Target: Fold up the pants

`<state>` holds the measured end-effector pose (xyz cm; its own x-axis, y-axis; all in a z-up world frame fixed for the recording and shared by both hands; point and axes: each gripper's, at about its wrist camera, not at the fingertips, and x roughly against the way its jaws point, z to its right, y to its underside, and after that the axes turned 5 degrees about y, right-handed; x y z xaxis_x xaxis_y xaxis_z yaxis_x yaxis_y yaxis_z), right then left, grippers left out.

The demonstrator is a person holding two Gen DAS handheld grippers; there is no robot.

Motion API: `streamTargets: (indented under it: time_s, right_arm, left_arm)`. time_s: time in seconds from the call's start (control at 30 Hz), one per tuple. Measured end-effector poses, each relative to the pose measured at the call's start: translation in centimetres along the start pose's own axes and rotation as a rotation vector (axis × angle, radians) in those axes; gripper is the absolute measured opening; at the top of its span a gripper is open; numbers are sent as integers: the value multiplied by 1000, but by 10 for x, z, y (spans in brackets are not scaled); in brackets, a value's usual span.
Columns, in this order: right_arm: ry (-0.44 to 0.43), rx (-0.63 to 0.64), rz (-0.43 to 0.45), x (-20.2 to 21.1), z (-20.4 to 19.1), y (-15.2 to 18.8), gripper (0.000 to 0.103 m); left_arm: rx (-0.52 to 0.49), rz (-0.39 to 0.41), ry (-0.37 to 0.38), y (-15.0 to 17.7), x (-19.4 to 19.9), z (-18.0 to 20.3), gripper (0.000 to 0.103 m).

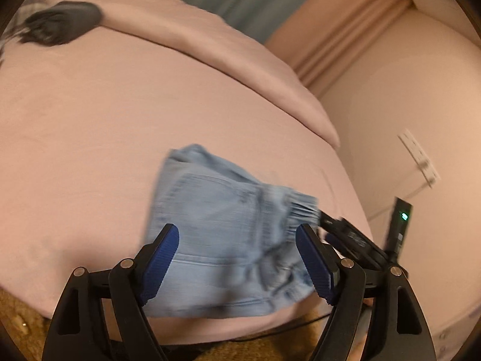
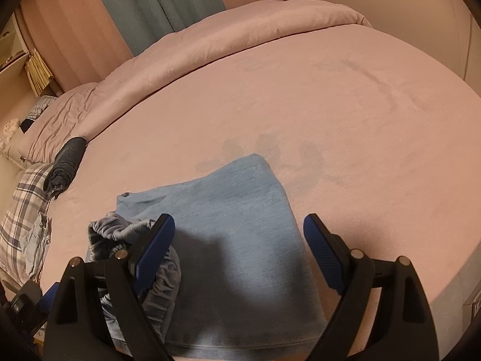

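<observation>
On the pink bed (image 2: 330,96), folded jeans (image 2: 228,219) lie flat; left gripper (image 1: 237,234) and right gripper (image 2: 239,225) both hover wide open above them, gripping nothing.

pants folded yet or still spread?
Folded: the pants lie doubled in a compact stack on the bed, elastic waistband at one end.

Light blue denim pants (image 2: 228,234) on a pink bed sheet (image 2: 330,126), beside a blue-and-white plaid pillow (image 2: 21,210).
</observation>
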<state>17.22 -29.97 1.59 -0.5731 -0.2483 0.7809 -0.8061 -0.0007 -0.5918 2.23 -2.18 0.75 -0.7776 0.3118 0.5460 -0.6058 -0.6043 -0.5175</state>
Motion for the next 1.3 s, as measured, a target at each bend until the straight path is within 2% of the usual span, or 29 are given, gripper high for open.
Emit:
streamTargets:
  time_s: [0.23,0.4,0.63,0.97,1.3]
  right_arm:
    - [16,1,6,1,0,1,88]
    - [28,3,22,6,-1,0,88]
    - [39,2,56,20,0,0,88]
    - [-28,70,62,47,-15,14,89]
    - [-168,80,23,57,-27,30,89]
  left_arm:
    - [48,21,-85,0,3,-25,80]
    - [61,15,-109,-1,0,-33,85]
    - [65,-8,-126,5,-7,-45,86]
    - [65,-32,-165,11,-16,-55,86]
    - [51,-90,-199,19,-29,-58,86]
